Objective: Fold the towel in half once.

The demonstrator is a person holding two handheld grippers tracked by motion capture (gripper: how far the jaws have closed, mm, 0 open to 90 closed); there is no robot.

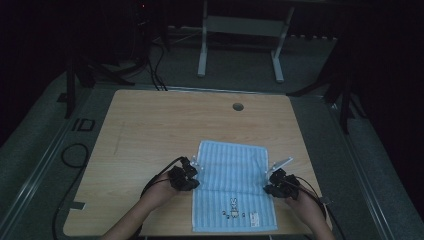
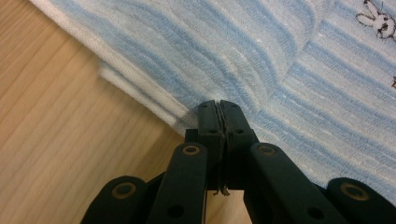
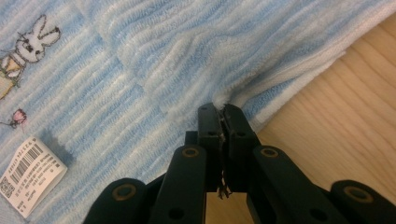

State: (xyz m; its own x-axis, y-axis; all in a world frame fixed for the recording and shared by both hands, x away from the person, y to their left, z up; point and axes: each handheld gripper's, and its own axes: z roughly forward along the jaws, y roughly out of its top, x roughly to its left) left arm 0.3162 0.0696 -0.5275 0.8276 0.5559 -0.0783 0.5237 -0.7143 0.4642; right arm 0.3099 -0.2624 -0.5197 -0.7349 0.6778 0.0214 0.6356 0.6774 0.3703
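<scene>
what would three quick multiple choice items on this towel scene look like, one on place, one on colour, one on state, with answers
1. Where does the towel lie on the table?
A. far left corner
B. near edge, right of middle
C. over the round hole

2. What colour are the towel's stripes?
A. blue and white
B. red and white
C. green and yellow

3. How do the jaws of the left tool stand?
A. wide open above the cloth
B. shut on the towel's edge
C. shut on the paper tag

Answers:
1 B, the high view shows it at the near edge between the two hands, short of the cable hole.
2 A, both gripper views show pale blue and white bands.
3 B, the left gripper view shows the jaws pressed together with folded towel edge pinched at their tips; the right tool grips the opposite edge likewise.
</scene>
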